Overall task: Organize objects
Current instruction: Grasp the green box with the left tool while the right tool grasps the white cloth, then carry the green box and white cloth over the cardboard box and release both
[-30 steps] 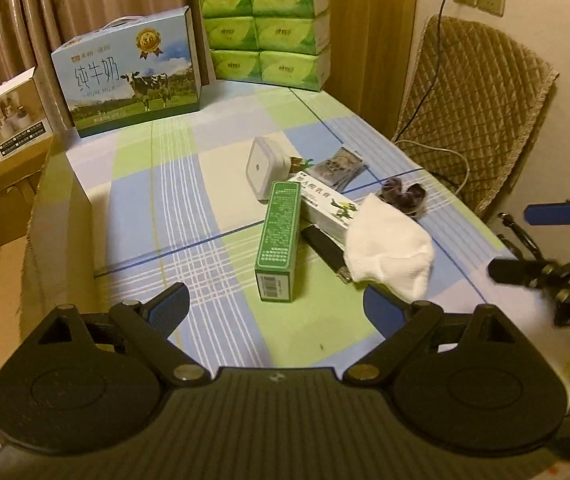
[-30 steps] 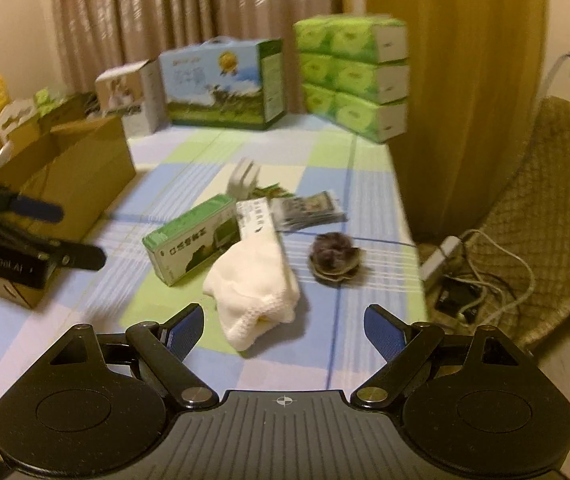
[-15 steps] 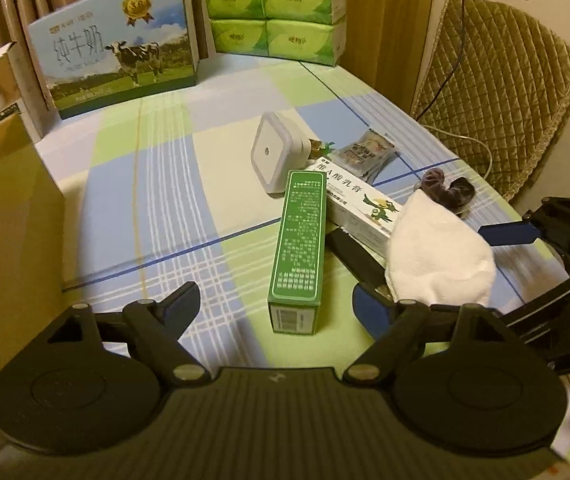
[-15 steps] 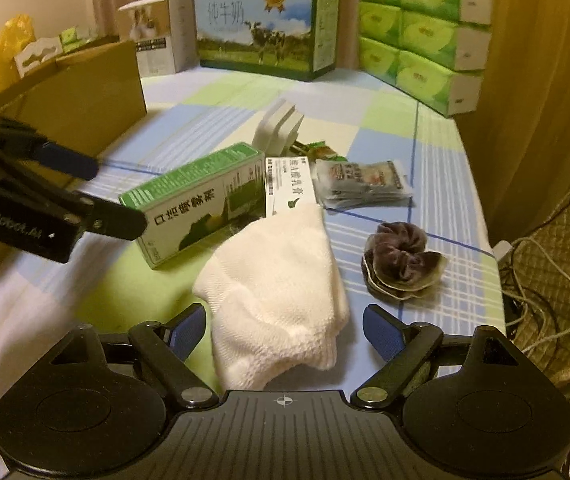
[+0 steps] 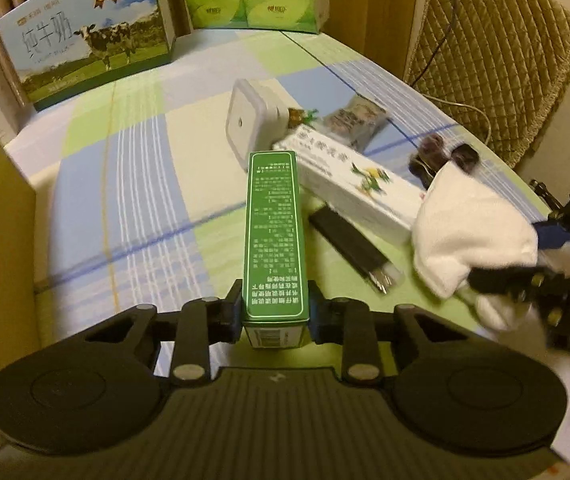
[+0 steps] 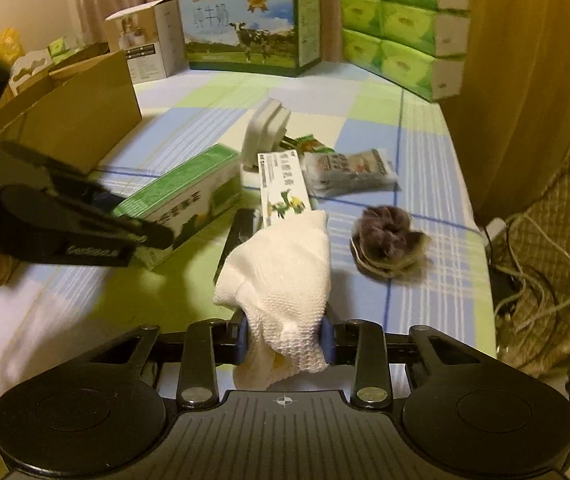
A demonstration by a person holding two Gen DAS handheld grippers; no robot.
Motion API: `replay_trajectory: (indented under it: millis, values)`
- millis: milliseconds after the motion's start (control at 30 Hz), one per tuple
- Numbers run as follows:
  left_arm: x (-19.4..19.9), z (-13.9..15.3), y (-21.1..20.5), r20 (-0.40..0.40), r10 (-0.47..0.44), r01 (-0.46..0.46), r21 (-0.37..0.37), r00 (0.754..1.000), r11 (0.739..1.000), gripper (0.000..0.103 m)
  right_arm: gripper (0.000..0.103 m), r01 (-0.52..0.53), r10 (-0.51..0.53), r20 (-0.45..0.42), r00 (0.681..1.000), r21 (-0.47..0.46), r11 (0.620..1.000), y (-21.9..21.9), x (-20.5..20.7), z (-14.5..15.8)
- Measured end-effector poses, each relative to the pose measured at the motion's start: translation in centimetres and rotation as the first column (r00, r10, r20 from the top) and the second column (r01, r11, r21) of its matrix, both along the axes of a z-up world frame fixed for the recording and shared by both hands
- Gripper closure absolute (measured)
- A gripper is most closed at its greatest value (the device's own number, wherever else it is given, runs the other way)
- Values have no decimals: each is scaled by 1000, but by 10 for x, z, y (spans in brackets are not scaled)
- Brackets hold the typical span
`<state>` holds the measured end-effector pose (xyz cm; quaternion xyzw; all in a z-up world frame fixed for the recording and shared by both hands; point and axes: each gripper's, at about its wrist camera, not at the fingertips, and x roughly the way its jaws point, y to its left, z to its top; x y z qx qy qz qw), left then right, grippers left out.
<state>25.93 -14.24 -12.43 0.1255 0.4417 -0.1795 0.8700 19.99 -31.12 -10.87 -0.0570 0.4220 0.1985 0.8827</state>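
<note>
My left gripper point(image 5: 275, 316) is shut on the near end of a long green box point(image 5: 275, 232), which also shows in the right wrist view point(image 6: 181, 200). My right gripper point(image 6: 285, 340) is shut on a white knitted sock point(image 6: 281, 276), seen at the right in the left wrist view point(image 5: 473, 236). A white box with a flower print point(image 5: 349, 180), a black flat stick point(image 5: 349, 248), a white square device point(image 5: 249, 128), a snack packet point(image 6: 349, 172) and a dark scrunchie point(image 6: 385, 236) lie on the checked tablecloth point(image 5: 133, 184).
An open cardboard box point(image 6: 69, 108) stands at the table's left edge. A milk carton box point(image 6: 249, 24), a small white box point(image 6: 145, 40) and stacked green tissue packs point(image 6: 401, 20) stand at the back. A quilted chair point(image 5: 493, 48) and cables point(image 6: 533, 280) are to the right.
Both grippers moved forward and down and closed. The left one took hold of the green box, the right one took hold of the white sock.
</note>
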Motion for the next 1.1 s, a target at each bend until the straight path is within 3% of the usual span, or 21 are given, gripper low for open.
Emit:
replay_trajectory:
  millis: [200, 300, 367, 467, 567, 733, 800, 833, 900, 967, 1100]
  values:
    - [-61, 8, 23, -29, 26, -27, -14, 999, 1000, 78, 69, -3, 1, -50, 999, -22, 1000, -17, -39, 2]
    - [-81, 10, 32, -36, 30, -31, -30, 999, 999, 77, 55, -15, 14, -24, 1000, -31, 999, -20, -54, 1]
    - [-86, 13, 35, -25, 29, -30, -36, 999, 999, 71, 31, -2, 2, -3, 1000, -29, 1000, -22, -58, 0]
    - [-85, 17, 36, -7, 37, -37, -44, 999, 998, 62, 27, 18, -18, 7, 1000, -18, 1000, -23, -55, -2]
    - [-77, 16, 32, -3, 22, -22, -42, 1000, 999, 57, 26, 12, -13, -2, 1000, -29, 1000, -21, -47, -9]
    - [-59, 5, 22, -29, 3, -4, -23, 1000, 1000, 57, 27, 23, -23, -31, 999, -24, 999, -20, -35, -20]
    - [-52, -2, 19, -54, -2, 2, -3, 999, 1000, 59, 34, 22, -23, -34, 999, -35, 999, -18, -32, -24]
    - [-50, -4, 18, -63, -5, 5, 6, 998, 1000, 64, 46, 18, -20, -40, 999, -36, 999, -17, -32, -25]
    - [-48, -8, 16, -79, -13, 15, 23, 997, 1000, 77, 52, 27, -29, -33, 999, -57, 998, -15, -33, -26]
    - [-48, -8, 17, -85, -15, 17, 21, 996, 1000, 77, 63, 33, -34, -29, 999, -60, 998, -15, -34, -22]
    - [-55, 4, 20, -79, -13, 13, -1, 997, 1000, 78, 66, 42, -42, -4, 999, -63, 997, -14, -40, -4]
